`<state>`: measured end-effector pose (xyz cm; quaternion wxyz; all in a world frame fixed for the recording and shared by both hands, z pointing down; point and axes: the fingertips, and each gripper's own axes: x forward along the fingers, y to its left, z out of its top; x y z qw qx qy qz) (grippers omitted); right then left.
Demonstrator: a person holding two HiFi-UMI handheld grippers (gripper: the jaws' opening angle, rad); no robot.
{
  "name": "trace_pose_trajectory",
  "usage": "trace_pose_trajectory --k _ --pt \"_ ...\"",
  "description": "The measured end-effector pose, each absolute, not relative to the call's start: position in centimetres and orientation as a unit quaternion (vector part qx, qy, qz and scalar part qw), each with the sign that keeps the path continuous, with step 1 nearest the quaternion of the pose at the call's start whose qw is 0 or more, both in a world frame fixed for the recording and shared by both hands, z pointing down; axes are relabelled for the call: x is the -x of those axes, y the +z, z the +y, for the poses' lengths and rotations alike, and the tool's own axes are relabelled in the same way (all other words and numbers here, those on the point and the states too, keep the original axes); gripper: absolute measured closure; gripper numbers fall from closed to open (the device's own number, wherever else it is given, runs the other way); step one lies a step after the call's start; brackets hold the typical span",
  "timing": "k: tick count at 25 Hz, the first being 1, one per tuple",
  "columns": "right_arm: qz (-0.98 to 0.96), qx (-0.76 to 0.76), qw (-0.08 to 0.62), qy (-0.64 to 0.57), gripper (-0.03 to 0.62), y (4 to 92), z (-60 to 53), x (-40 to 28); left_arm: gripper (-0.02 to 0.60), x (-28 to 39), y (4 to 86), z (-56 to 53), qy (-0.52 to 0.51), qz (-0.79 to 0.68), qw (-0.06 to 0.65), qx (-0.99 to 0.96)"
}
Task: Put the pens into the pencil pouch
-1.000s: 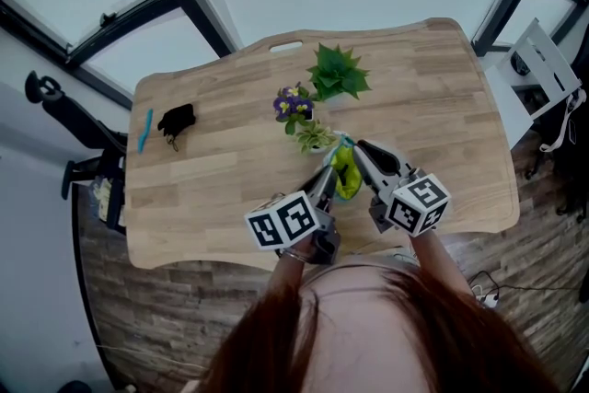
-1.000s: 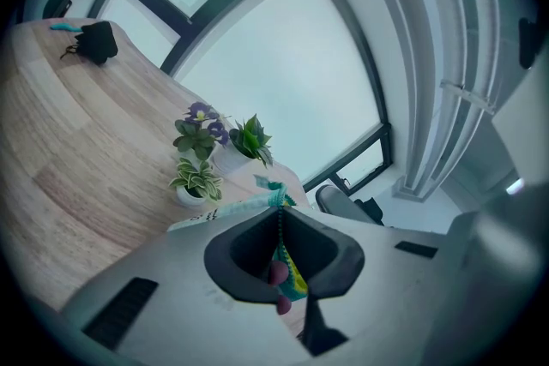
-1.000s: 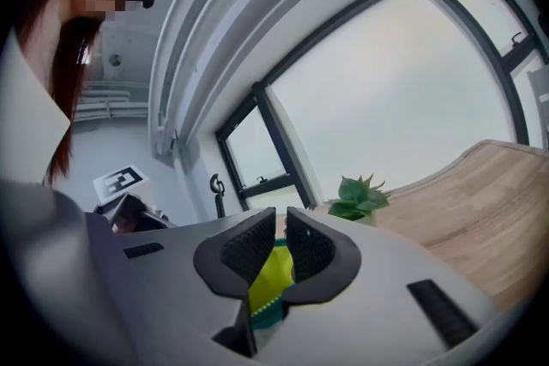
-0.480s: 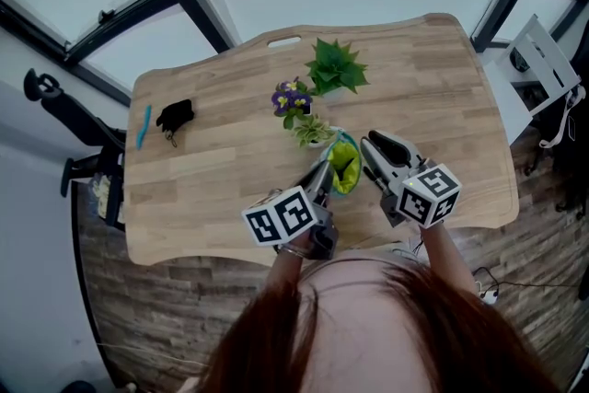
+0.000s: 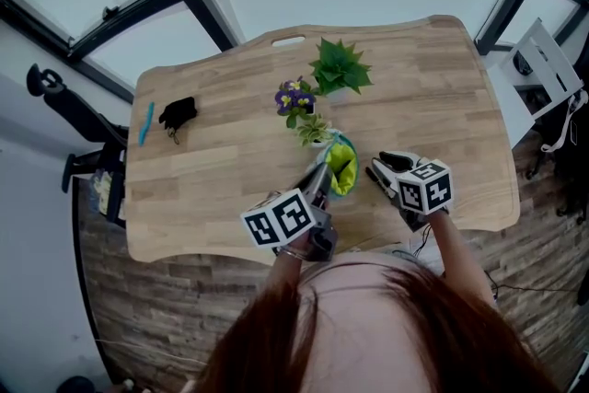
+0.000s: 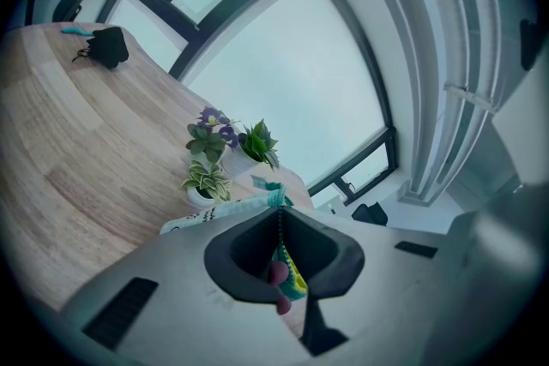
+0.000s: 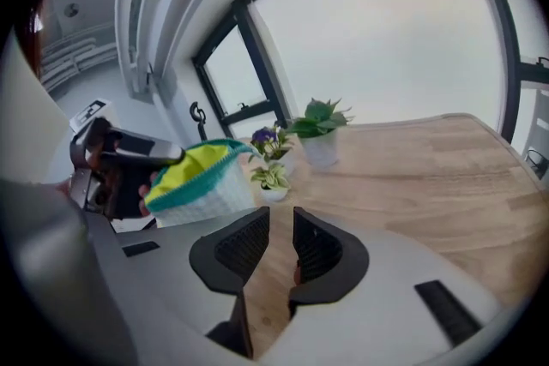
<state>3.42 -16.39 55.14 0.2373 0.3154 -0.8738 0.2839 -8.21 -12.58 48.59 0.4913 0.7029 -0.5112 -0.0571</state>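
The pencil pouch point(image 5: 342, 167), white with a teal zip edge and yellow-green lining, hangs open above the table's near middle. My left gripper point(image 5: 321, 183) is shut on its zip edge point(image 6: 278, 246). In the right gripper view the pouch point(image 7: 199, 177) sits to the left, showing only its lining. My right gripper point(image 5: 383, 168) stands just right of the pouch, apart from it. Its jaws point(image 7: 280, 219) have just been opening and hold nothing. A blue pen point(image 5: 144, 125) lies at the table's far left edge, far from both grippers.
A black bundle point(image 5: 177, 115) lies beside the blue pen. Three potted plants stand behind the pouch: a green one point(image 5: 339, 69), a purple-flowered one point(image 5: 294, 97) and a small striped one point(image 5: 315, 132). The wooden table point(image 5: 442, 97) has a handle slot at its far edge.
My right gripper has drawn away from the pouch mouth, sinking toward the near right, and its jaws stand wider. The left gripper and pouch have stayed put.
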Motion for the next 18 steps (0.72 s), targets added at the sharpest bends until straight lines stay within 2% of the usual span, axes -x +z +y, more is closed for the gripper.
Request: trace_pose_trajectory --k 18 --pt "-0.819 -0.249 0.449 0.257 0.501 65.3 -14.8 -2.7 0.571 8.6 48.8 -12.7 -0.062 -0.513 0.500 -0.695"
